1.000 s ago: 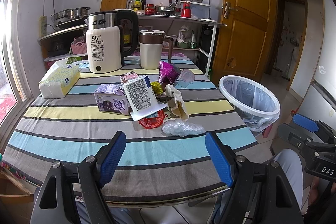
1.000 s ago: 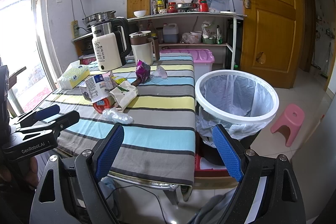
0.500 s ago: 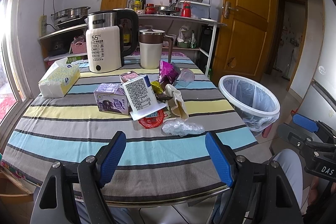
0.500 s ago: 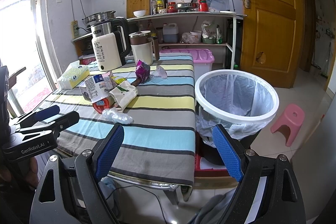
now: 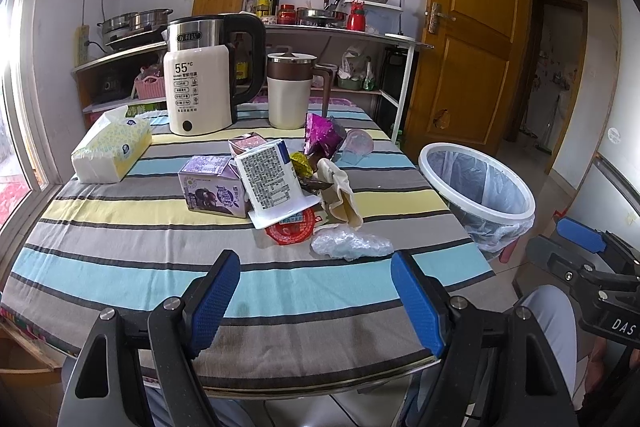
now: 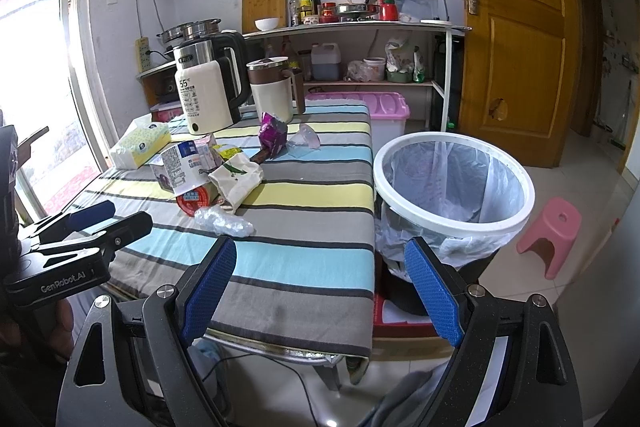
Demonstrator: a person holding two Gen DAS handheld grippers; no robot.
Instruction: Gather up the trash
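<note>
A heap of trash lies mid-table: a purple milk carton (image 5: 212,191), a white tub (image 5: 272,183) on its side, a red lid (image 5: 291,231), crumpled clear plastic (image 5: 350,245), a beige paper bag (image 5: 340,195), a magenta foil wrapper (image 5: 320,137) and a clear plastic cup (image 5: 358,145). The bin (image 5: 476,191) with a white rim and clear liner stands at the table's right side. My left gripper (image 5: 316,305) hovers open and empty over the near table edge. Nothing sits between the fingers of my right gripper (image 6: 320,291), which is open near the table's front right corner beside the bin (image 6: 452,179).
On the striped table (image 5: 120,259) stand a kettle (image 5: 200,87), a brown-and-cream jug (image 5: 290,91) and a tissue pack (image 5: 112,151). Behind are shelves with cookware, a pink storage box (image 6: 380,111) and a wooden door (image 6: 516,35). A pink stool (image 6: 550,235) stands right of the bin.
</note>
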